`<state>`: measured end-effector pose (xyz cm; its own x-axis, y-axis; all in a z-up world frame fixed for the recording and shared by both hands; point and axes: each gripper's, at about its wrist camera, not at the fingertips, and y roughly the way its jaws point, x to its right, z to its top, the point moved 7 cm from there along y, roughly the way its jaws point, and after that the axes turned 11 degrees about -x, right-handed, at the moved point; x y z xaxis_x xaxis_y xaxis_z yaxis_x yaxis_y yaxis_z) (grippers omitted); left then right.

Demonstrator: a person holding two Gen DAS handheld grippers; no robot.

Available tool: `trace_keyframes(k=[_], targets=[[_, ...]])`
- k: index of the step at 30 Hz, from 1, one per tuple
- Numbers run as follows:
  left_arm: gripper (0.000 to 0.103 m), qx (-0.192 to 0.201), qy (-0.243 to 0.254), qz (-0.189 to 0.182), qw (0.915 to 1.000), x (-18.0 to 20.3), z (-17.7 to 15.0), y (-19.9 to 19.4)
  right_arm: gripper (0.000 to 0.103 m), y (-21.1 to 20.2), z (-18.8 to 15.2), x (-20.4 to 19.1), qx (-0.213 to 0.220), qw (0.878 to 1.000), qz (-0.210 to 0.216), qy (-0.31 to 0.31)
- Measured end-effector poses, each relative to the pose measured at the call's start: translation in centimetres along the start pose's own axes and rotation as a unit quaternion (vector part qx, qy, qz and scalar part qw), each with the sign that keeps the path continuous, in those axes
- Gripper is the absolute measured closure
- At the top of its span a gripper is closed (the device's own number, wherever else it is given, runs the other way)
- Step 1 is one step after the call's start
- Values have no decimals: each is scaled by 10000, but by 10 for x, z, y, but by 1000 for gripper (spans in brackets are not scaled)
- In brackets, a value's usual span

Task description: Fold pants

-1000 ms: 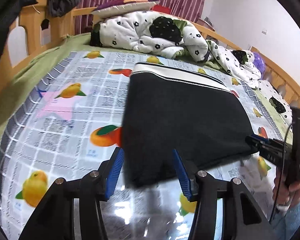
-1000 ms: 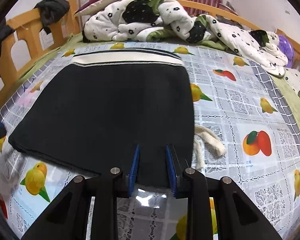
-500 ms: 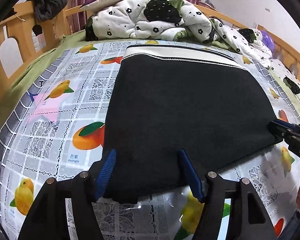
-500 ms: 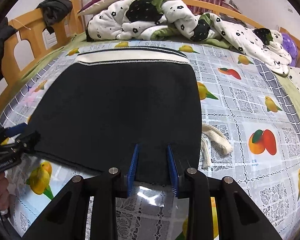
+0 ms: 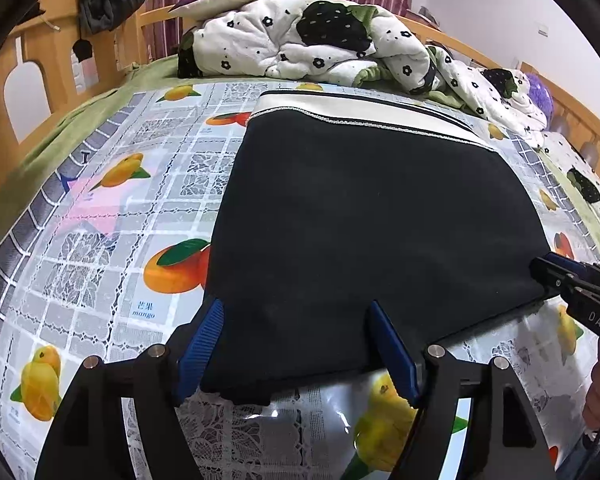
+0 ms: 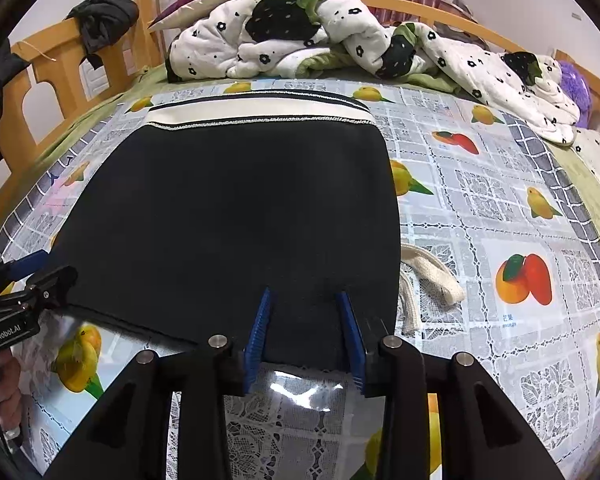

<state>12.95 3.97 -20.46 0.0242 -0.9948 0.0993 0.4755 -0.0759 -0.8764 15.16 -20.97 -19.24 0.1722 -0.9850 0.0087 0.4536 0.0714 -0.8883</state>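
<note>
Both claws, left gripper and right gripper, are opening off the folded black pants; snagged pads could drag the near fold.

The cloth on the bed is showing the word "mango" in blue, with two small Chinese characters above it, printed under an orange fruit picture in the left wrist view. The right wrist view is showing a like caption under a red and orange fruit, too small to read surely. The right gripper is carrying the white letters "DAS" at the frame edge. The left gripper is bearing the white label "GenRobot.AI" on its black body.
</note>
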Motion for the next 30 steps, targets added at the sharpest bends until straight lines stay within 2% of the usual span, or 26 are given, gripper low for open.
trace_keyframes(k=[4,7,13,18,23,26,27,29,30], targets=[[30,-156,-336,-141,9992,-9,-2,3,64,0,2,4,-23,10000,-43,-19],[30,-406,-704,-546,9952,-17,-9,9,64,1,0,8,-57,9999,-31,86],[33,-516,-801,-728,9928,-20,-12,4,64,-2,-5,11,-153,9997,-163,86],[33,-338,-738,-585,9950,-15,-9,-22,64,-11,-8,20,-392,9986,-92,337],[33,-74,-609,-573,9965,-3,-7,-58,64,-42,-10,24,-240,9988,-175,394],[31,120,-483,-458,9977,7,-9,-82,63,-70,-16,28,4,9986,-303,434],[31,200,-442,-454,9978,13,-10,-93,61,-77,-18,29,57,9984,-313,461],[31,308,-408,-396,9979,18,-12,-107,47,-91,-23,31,155,9981,-329,503],[30,386,-398,-299,9980,20,-14,-116,36,-100,-26,32,234,9978,-320,524]])
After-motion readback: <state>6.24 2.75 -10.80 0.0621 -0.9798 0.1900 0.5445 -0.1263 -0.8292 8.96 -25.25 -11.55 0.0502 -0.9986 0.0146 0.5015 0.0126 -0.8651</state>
